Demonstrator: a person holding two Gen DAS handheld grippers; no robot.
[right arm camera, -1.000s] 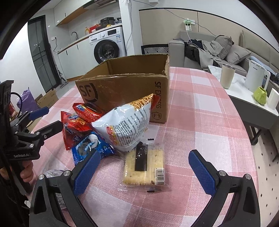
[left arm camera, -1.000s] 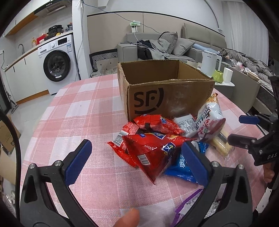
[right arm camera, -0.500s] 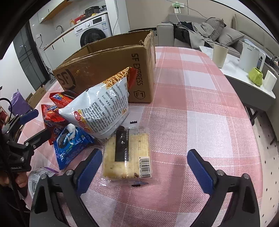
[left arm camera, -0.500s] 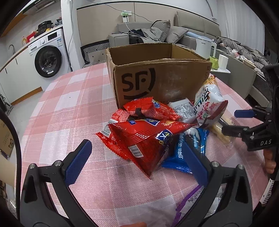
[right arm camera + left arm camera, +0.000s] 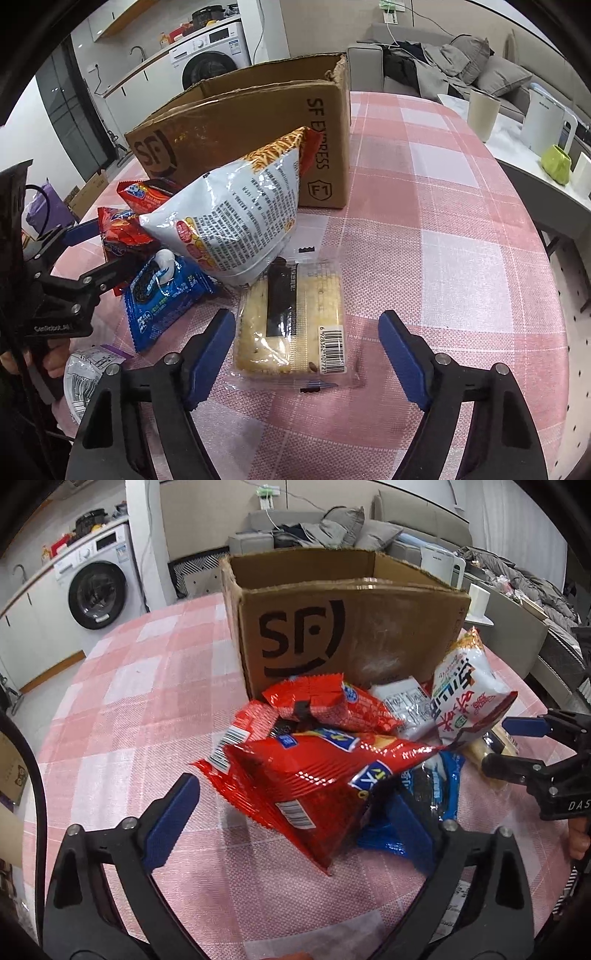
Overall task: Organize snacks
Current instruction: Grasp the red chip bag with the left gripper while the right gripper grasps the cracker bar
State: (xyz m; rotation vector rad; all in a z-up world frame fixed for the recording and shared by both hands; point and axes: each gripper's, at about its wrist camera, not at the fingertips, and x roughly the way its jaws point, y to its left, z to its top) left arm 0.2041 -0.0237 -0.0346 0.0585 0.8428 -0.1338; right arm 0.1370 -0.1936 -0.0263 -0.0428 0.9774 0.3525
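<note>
**Two grippers closing in on a pile of snack packets beside an open box**

A heap of snacks lies on a pink checked tablecloth (image 5: 424,192), just in front of an open cardboard box (image 5: 351,635). The left gripper (image 5: 288,819) has its fingers wide apart and beginning to close, with the corner of a large red crisp bag (image 5: 314,779) between them — the pads do not yet press it. The right gripper (image 5: 306,350) is also closing, its fingers either side of a flat cracker packet (image 5: 291,325) but not yet touching it.

The red bag looks light, puffy and glossy, so it may slip or crumple; a pinch on its crimped edge or narrow corner seems safest. The cracker packet is flat and stiff but probably brittle, best taken gently across its width.

A white noodle-snack bag (image 5: 240,221) leans over the crackers' far end, hiding it. A blue biscuit packet (image 5: 166,291) lies partly under the white bag. Smaller red packets (image 5: 325,705) sit behind, overlapped. The inside of the box cannot be seen — whether it holds anything is unclear. A purple-edged wrapper (image 5: 92,373) is cut off at the frame's edge.
</note>
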